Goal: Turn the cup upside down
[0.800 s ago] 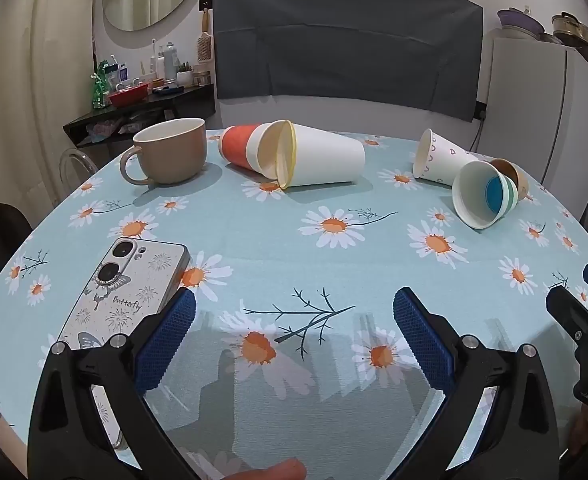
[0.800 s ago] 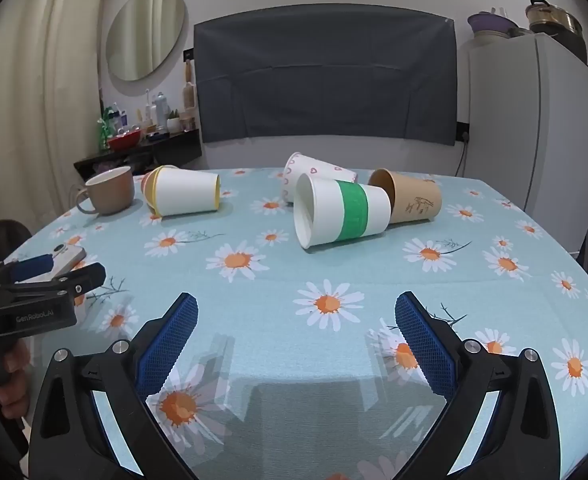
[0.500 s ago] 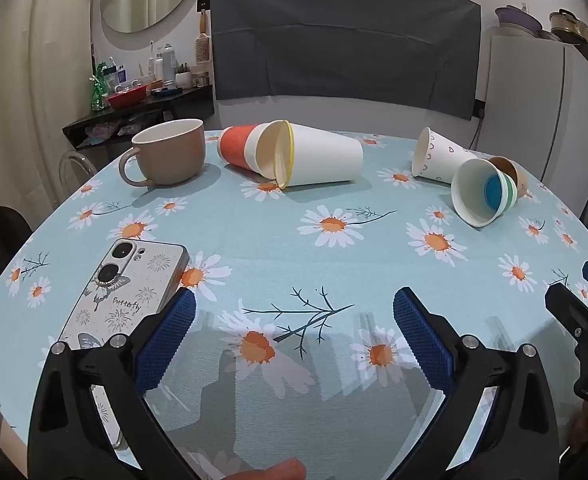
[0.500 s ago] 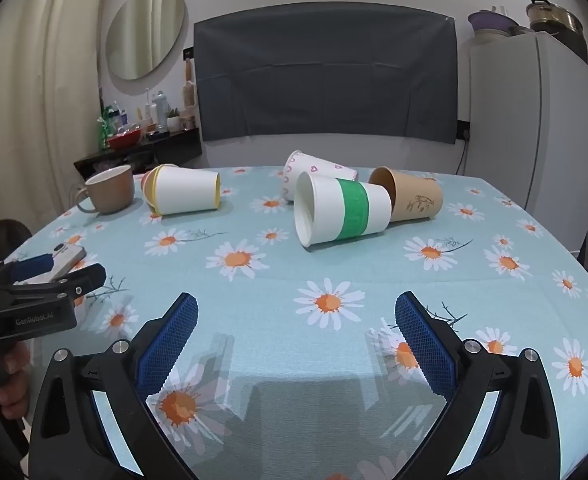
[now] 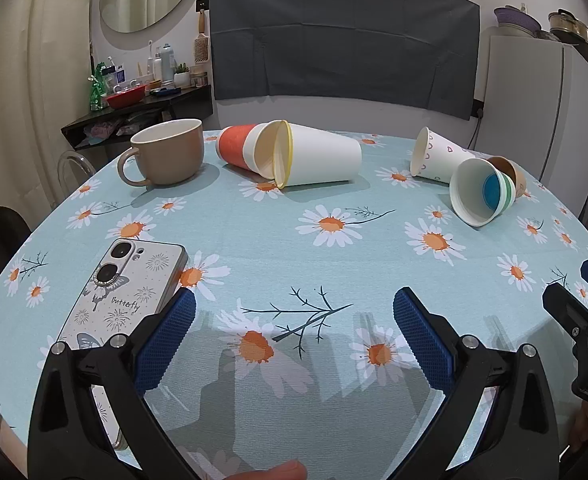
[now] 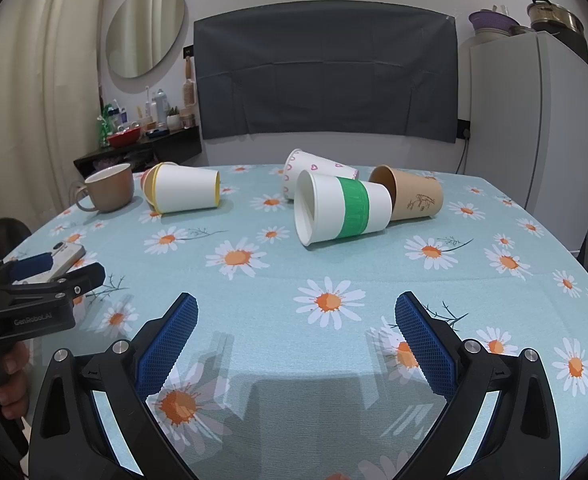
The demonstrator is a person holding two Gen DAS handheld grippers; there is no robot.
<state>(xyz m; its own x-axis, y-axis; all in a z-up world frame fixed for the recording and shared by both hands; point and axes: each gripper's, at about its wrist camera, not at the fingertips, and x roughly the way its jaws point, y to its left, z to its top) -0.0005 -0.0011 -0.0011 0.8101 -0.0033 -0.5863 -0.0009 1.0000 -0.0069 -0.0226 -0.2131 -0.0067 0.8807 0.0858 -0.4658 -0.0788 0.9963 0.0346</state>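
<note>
My left gripper (image 5: 294, 332) hovers low over the bench (image 5: 253, 240), fingers (image 5: 165, 344) spread wide, nothing between them. My right gripper (image 6: 296, 334) likewise: fingers (image 6: 424, 346) wide apart, empty, above the daisy cloth. A phone (image 5: 121, 300) lies flat just beside my left finger. Farther out, five paper cups lie on their sides. The green-banded cup (image 6: 342, 212) is nearest the right gripper, mouth toward the left; a brown paper cup (image 6: 412, 198) touches its base end, and a heart-print cup (image 6: 314, 170) lies just behind. The yellow-rimmed cup (image 5: 318, 154) lies farther left, mouth against an orange cup (image 5: 235, 146). A tan mug (image 5: 169, 154) stands upright beside them.
</note>
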